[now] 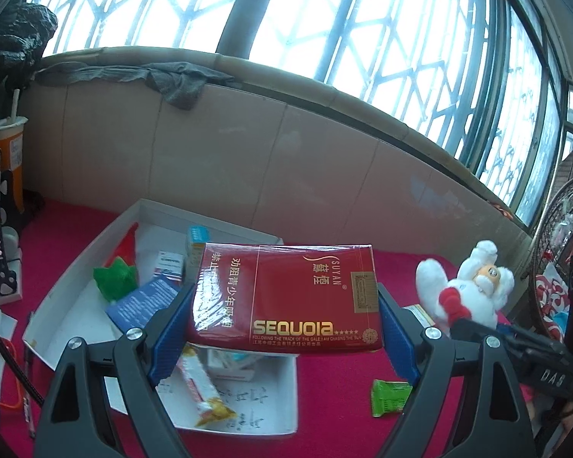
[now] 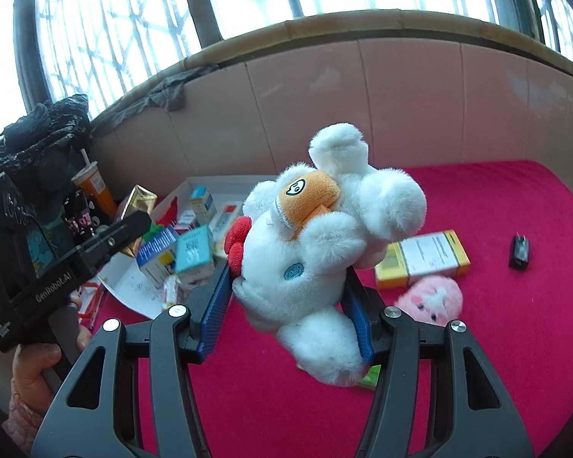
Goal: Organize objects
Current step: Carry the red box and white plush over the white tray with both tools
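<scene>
Clamping a stiff, slippery cellophane-wrapped red carton (image 1: pixel 284 299) by its ends, the left gripper (image 1: pixel 284 328) hovers over the white cardboard tray (image 1: pixel 57 305) while the right gripper (image 2: pixel 290 305) squeezes a soft white plush toy (image 2: pixel 317 252) at its body.

I read the red carton (image 1: pixel 284 299) as card under glossy, crinkled film. Plush toy (image 2: pixel 317 252) is fluffy white pile, orange cloth face. Red table cover (image 2: pixel 496 305) looks matt, felt-like. White tray (image 1: pixel 57 305) matt paperboard. Finger pads (image 1: pixel 170 337) ribbed blue plastic.
</scene>
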The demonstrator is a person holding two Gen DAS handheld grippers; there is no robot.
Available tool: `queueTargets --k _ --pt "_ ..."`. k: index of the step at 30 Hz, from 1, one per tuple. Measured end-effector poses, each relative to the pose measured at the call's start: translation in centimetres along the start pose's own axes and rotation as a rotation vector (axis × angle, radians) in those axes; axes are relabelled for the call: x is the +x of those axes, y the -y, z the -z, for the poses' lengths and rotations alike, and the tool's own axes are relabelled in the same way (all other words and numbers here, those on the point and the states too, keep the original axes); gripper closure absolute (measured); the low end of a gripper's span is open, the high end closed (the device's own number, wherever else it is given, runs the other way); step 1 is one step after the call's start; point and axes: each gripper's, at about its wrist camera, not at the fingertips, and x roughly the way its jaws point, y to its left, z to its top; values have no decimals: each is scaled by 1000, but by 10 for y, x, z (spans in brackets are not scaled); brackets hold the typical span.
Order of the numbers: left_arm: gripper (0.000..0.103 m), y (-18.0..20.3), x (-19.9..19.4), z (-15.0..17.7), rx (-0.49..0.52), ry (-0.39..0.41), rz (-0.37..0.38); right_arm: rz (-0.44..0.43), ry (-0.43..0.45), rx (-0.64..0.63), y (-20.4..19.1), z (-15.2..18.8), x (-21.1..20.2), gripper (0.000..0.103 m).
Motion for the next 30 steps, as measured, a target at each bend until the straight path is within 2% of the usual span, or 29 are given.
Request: queueTargets --k 6,16,21,30 --pt "15 -28 -7 4 -8 -9 -61 -35 5 -29 -22 -28 16 48" --pt "15 -79 -10 5 -69 -2 -166 -127 -74 -54 -65 -61 72 48" --pt "15 -112 -5 -17 -109 16 -217 -129 -110 -77 -83 -72 103 48" --pt "15 -112 54 -46 -88 -50 -164 -73 -154 -64 -93 -80 165 48"
